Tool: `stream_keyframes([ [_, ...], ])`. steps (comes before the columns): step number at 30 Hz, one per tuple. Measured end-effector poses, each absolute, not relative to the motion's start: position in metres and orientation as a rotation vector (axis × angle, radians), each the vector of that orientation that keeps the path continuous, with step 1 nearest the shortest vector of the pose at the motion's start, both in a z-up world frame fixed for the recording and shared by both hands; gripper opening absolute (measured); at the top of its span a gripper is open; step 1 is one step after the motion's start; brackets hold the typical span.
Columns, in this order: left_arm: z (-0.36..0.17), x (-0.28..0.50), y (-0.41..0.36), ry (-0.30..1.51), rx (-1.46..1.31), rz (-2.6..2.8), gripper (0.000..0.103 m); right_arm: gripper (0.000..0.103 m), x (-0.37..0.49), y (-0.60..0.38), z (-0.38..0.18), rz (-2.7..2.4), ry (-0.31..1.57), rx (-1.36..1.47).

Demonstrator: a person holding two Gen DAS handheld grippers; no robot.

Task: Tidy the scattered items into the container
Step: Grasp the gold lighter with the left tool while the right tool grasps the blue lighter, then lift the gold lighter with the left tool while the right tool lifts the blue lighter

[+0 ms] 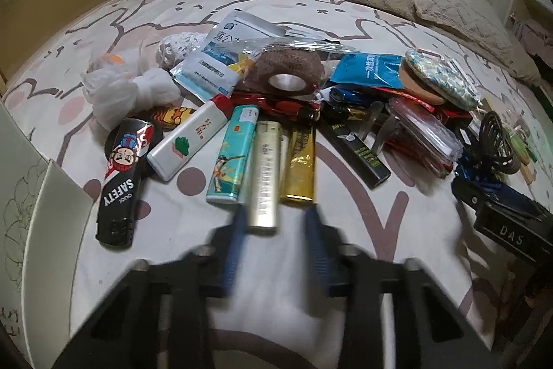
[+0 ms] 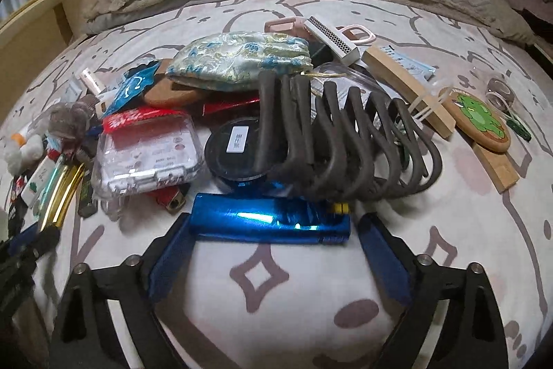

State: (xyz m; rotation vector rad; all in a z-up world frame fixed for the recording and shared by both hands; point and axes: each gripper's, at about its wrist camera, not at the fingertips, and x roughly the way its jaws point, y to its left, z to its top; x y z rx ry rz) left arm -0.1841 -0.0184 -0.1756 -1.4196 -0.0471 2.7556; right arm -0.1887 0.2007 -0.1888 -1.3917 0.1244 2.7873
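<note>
The right claw (image 2: pixel 273 241) is spread wide around the blue lighter (image 2: pixel 271 223), which lies crosswise on the bed (image 2: pixel 276 310), fingers flanking its ends, likely lined up for a pinch. Beyond the lighter sprawls the coiled cable (image 2: pixel 345 140). The left claw (image 1: pixel 276 223), apart, noses at the champagne lighter (image 1: pixel 264 175); the container's wall (image 1: pixel 52 217) stands left.

Obscured and cut-off items, bed clutter

Left tool (image 1: pixel 275 213): fingers motion-blurred. White container (image 1: pixel 41 196): cut off at left edge. Red lighter (image 2: pixel 169 197): mostly hidden under clear plastic case (image 2: pixel 148 154). Black round tin (image 2: pixel 238 154): right part behind coiled cable (image 2: pixel 345 140); label too small to read.
</note>
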Motion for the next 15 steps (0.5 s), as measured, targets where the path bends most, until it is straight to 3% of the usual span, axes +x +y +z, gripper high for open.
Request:
stream_keyframes([
  [3, -0.175, -0.18, -0.013, -0.013, -1.419, 2.742, 0.019, 0.084, -0.187, 0.196, -0.188, 2.802, 0.102, -1.39],
  [15, -0.171, -0.164, -0.018, -0.108, -1.448, 2.667, 0.019, 0.084, -0.155, 0.194, -0.188, 2.856, 0.013, -1.408],
])
